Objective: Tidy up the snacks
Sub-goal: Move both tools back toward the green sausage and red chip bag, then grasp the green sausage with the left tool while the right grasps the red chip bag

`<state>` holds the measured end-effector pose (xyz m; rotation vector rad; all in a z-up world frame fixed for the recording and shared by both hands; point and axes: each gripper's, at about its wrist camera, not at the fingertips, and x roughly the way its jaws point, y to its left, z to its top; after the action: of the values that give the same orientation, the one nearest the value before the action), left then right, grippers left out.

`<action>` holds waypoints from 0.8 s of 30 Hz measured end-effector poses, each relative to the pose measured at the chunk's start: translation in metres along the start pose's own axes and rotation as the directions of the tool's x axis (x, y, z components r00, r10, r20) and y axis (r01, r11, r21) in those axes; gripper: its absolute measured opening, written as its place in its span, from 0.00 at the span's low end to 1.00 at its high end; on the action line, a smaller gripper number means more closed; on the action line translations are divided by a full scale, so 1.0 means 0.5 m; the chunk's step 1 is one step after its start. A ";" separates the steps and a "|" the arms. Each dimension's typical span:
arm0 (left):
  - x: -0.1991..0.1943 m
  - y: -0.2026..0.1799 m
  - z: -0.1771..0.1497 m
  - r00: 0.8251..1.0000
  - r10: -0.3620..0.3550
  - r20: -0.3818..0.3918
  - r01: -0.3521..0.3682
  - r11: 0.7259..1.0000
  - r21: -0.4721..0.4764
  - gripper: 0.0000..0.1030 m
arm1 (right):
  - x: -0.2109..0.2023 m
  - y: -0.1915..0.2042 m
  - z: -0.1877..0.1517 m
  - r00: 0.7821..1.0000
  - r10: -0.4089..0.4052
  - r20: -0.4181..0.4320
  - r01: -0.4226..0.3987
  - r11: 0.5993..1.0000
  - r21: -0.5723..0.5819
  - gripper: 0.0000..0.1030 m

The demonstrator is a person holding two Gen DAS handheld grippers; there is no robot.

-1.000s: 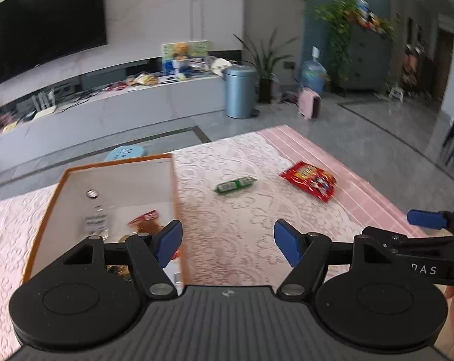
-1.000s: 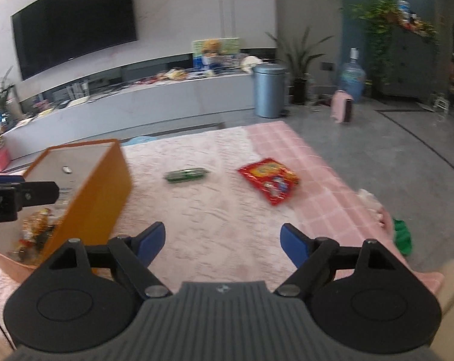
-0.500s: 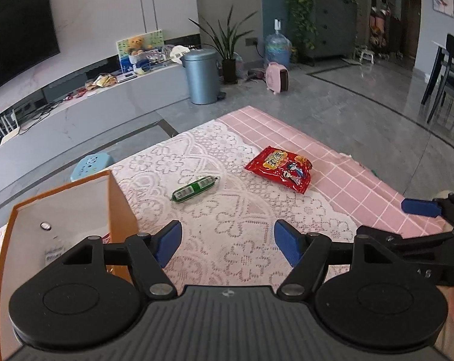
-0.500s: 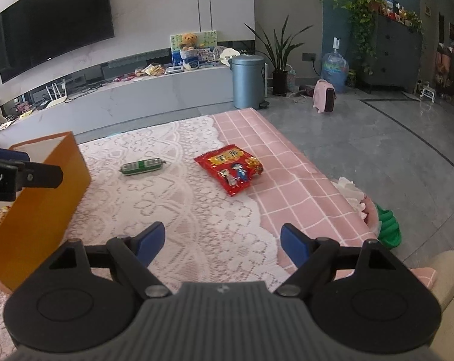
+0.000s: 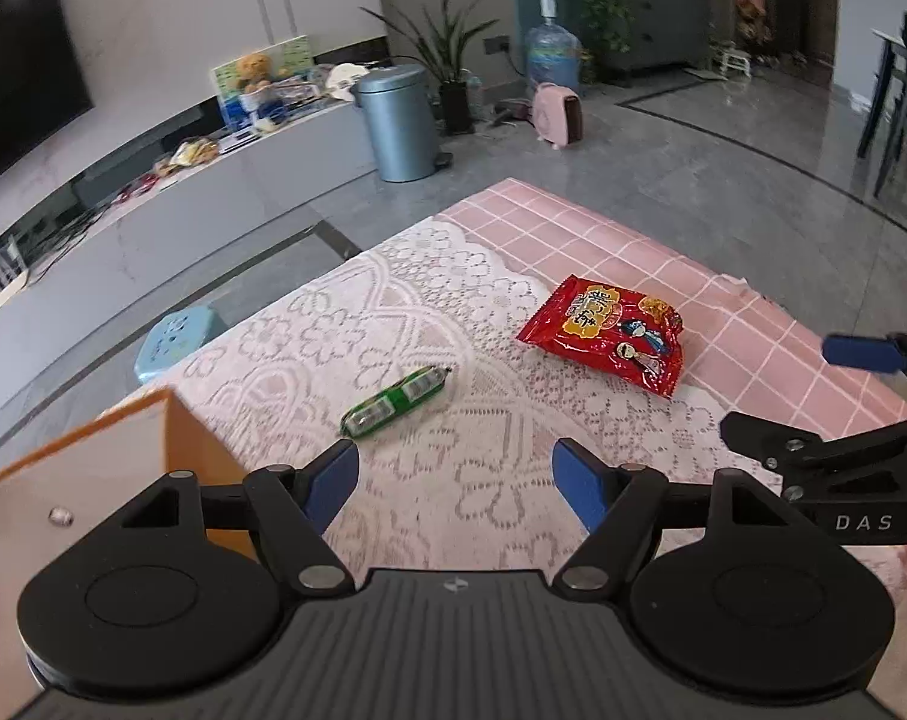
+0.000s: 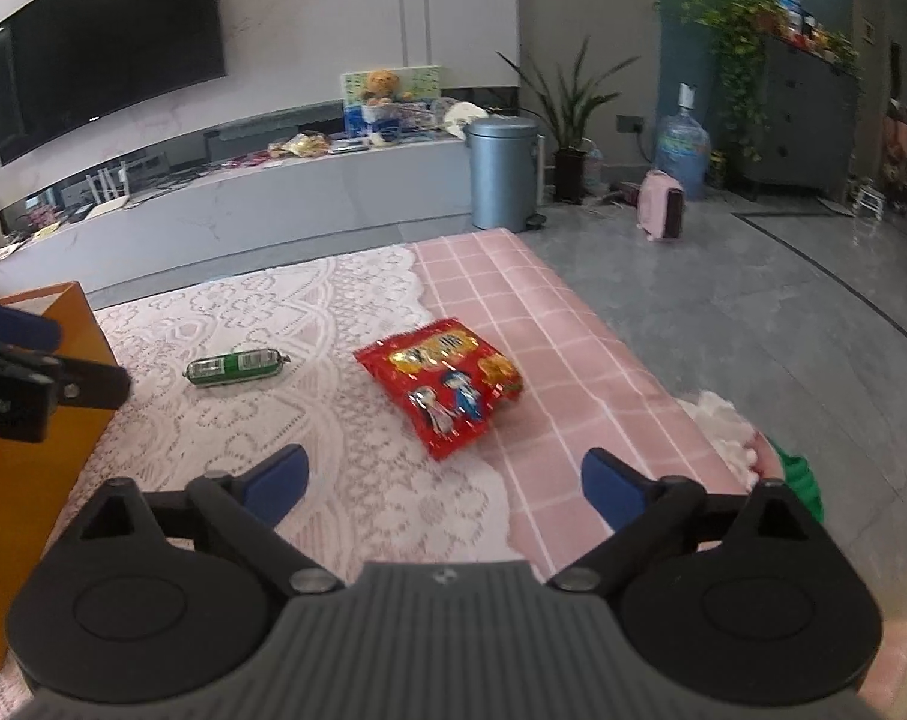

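Two hand-held tools close in on the last loose snacks on a lace-covered worktop. The left tool hangs released and empty, its blue pads spread, aimed at the green sausage stick lying flat on the lace just ahead. The right tool, its jaws having just opened wider with nothing between them, faces the red snack bag, which straddles the edge where lace meets the pink checked cloth. The orange box stands at the left end of the worktop, well apart from both packets, and looks to be their destination.

To do this step well, each tool would likely need to descend squarely over its own packet. The sausage stick lies aslant to the left tool's jaws, so a slight roll of the wrist should set the pads across its narrow width. The bag is puffy and slick; pinching it near a sealed edge or across its middle seems safer than skimming its top. The lace may snag a low pad, so a light touch is advisable.
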<state>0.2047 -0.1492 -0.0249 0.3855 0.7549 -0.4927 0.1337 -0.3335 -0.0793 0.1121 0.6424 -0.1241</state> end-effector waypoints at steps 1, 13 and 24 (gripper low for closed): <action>0.012 0.001 0.005 1.000 -0.014 0.001 0.014 1.000 0.014 0.84 | 0.011 0.001 0.002 1.000 0.005 0.002 -0.005 1.000 -0.010 0.93; 0.165 0.040 0.043 0.993 -0.029 -0.118 0.050 0.982 0.184 0.84 | 0.181 0.011 0.030 1.000 0.015 0.000 -0.014 0.990 -0.142 0.94; 0.286 0.058 0.068 0.967 -0.006 -0.255 0.060 0.978 0.202 0.84 | 0.275 -0.021 0.037 0.998 0.057 -0.016 -0.059 0.987 -0.150 0.96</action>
<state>0.3288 -0.1827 -0.1016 0.6408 0.9617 -0.5626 0.2520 -0.3577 -0.1482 -0.0139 0.6576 -0.0185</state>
